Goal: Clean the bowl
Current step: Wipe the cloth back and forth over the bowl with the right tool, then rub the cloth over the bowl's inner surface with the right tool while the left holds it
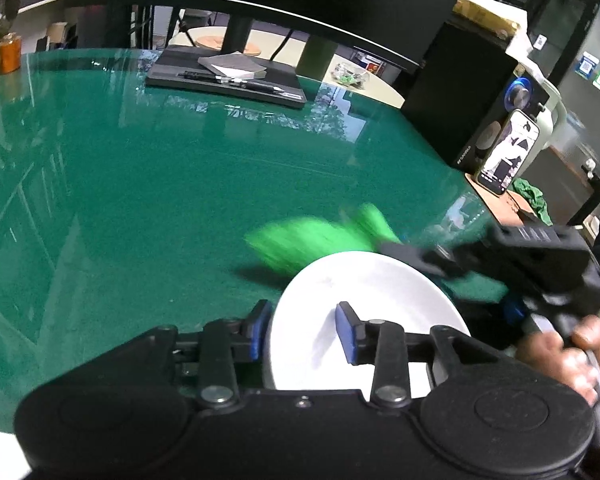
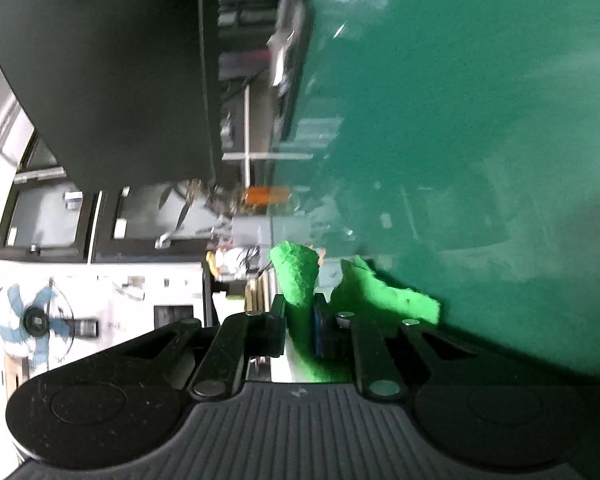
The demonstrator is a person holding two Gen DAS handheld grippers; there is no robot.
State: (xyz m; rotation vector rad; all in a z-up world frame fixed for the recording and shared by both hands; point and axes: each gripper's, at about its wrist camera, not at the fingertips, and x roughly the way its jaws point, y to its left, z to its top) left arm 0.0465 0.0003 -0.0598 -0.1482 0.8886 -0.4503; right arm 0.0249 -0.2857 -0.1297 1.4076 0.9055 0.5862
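Note:
A white bowl (image 1: 364,312) is tilted up on its side over the green table. My left gripper (image 1: 302,332) is shut on its near rim, one blue pad outside the bowl and one inside. My right gripper (image 1: 416,256) comes in from the right at the bowl's far rim, shut on a bright green cloth (image 1: 300,244) that is blurred. In the right wrist view the right gripper (image 2: 298,316) pinches the green cloth (image 2: 300,276) between its pads. The view is rolled sideways. The bowl is hidden there.
A glossy green table (image 1: 140,184) spreads to the left and back. A black monitor stand (image 1: 228,76) with notebook and pens sits at the back. A black speaker (image 1: 472,92) and a phone (image 1: 508,152) stand at the right edge.

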